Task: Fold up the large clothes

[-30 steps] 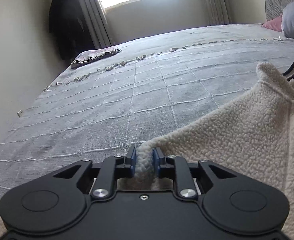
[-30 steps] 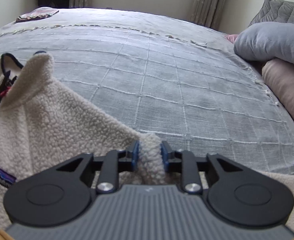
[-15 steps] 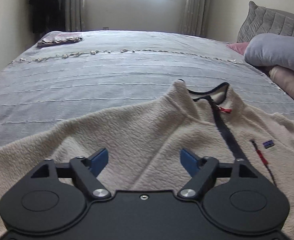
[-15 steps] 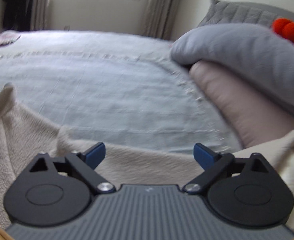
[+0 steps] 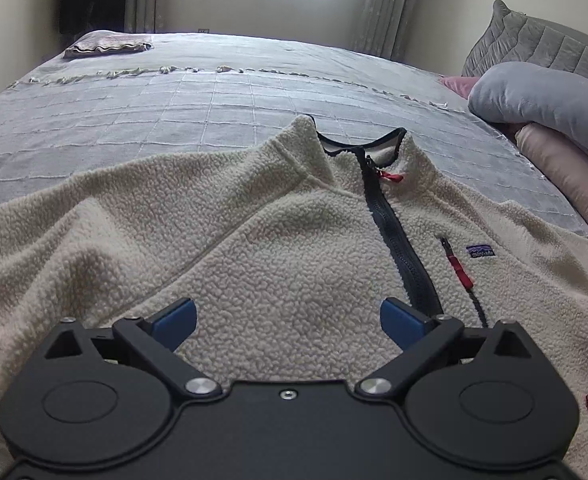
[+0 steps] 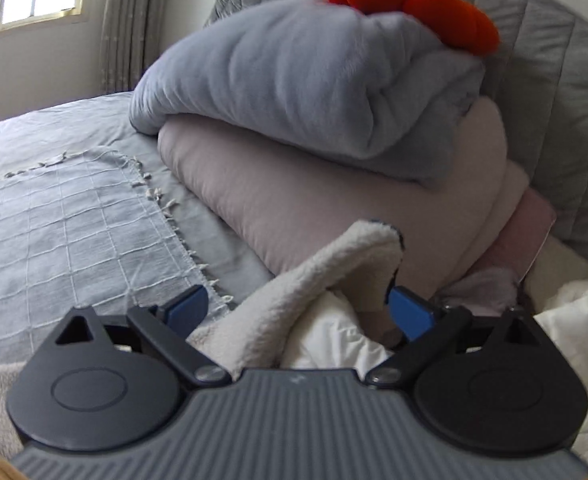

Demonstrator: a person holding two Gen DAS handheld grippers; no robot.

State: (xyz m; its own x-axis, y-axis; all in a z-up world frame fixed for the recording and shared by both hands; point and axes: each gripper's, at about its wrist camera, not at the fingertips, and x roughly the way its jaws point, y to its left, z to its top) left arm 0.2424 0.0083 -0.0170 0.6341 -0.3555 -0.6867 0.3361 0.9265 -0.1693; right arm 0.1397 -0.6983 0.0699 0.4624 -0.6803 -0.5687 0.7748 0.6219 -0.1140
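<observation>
A cream fleece pullover [image 5: 277, 236] with a dark zipper [image 5: 394, 236] and dark-trimmed collar lies front up on the grey bedspread [image 5: 181, 100]. My left gripper [image 5: 287, 322] is open and empty, hovering over the pullover's chest just left of the zipper. My right gripper [image 6: 298, 308] is open and empty. One fleece sleeve [image 6: 314, 276] rises between its fingers, with the cuff end [image 6: 378, 236] draped against the pink bedding. I cannot tell whether the fingers touch the sleeve.
A stack of folded bedding stands at the head of the bed: grey blanket [image 6: 294, 76] on a pink duvet [image 6: 334, 196], with an orange plush thing [image 6: 414, 4] on top. White bedding [image 6: 574, 320] lies at right. A folded cloth [image 5: 107, 42] sits far left.
Both grippers held fleece edges one second ago, then opened and let go. The left now looks over the pullover's chest; the right has swung right toward the sleeve and the bedding stack.
</observation>
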